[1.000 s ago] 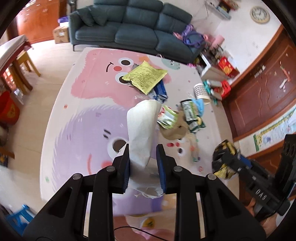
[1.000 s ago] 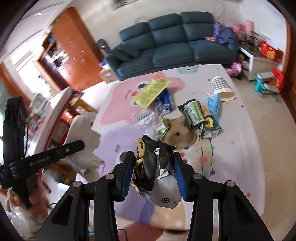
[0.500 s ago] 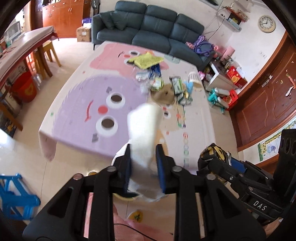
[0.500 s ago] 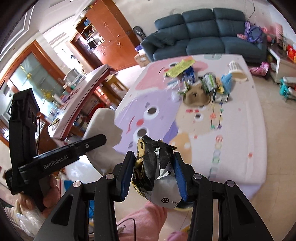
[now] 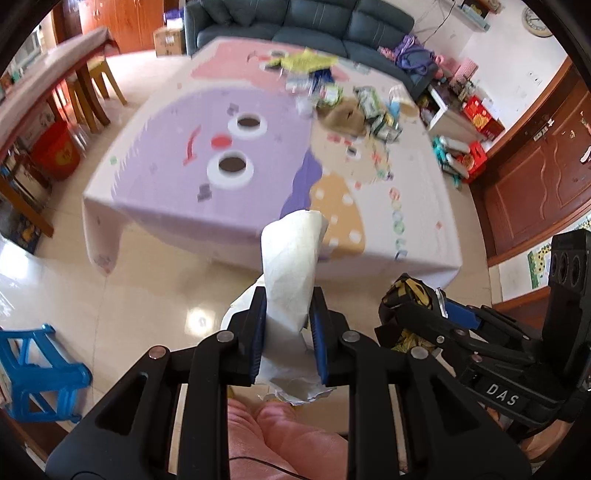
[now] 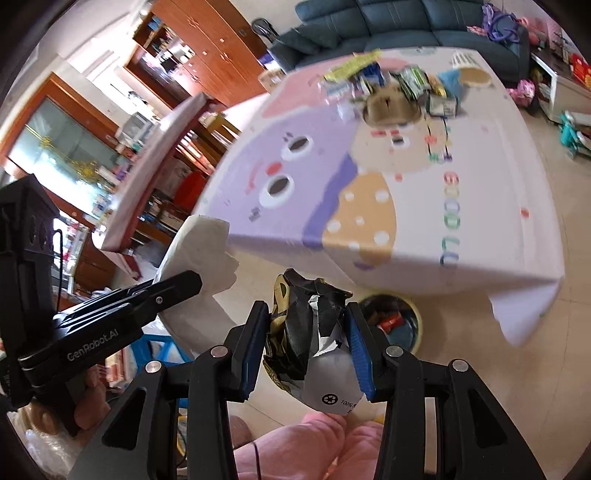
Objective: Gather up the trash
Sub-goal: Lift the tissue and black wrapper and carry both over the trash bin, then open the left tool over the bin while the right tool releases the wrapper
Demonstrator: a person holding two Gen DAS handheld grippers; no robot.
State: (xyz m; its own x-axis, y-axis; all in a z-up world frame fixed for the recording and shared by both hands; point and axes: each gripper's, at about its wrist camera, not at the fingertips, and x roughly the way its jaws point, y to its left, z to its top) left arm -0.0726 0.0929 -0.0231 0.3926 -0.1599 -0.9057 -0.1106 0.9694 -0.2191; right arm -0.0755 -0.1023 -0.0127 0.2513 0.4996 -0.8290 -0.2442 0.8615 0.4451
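1. Pink-clad knees [image 5: 280, 435] of the person fill the bottom edge of both wrist views.
2. The left gripper [image 5: 287, 334] pinches a crumpled white paper [image 5: 291, 273] between its blue-padded fingers [image 5: 258, 332]; the paper stands up above the fingertips.
3. The right gripper [image 6: 306, 343] clamps a crushed black, gold and silver wrapper [image 6: 310, 332], with a recycling mark on its silver underside.
4. Both grippers hang over the tiled floor, just beside each other, in front of the table's near edge.
5. A round trash bin [image 6: 391, 321] with rubbish inside sits on the floor just past the wrapper, below the hanging cartoon tablecloth [image 6: 406, 206].
6. Far across the table lies a blurred cluster of leftover packets [image 5: 347, 99], near a dark sofa [image 5: 332, 18].
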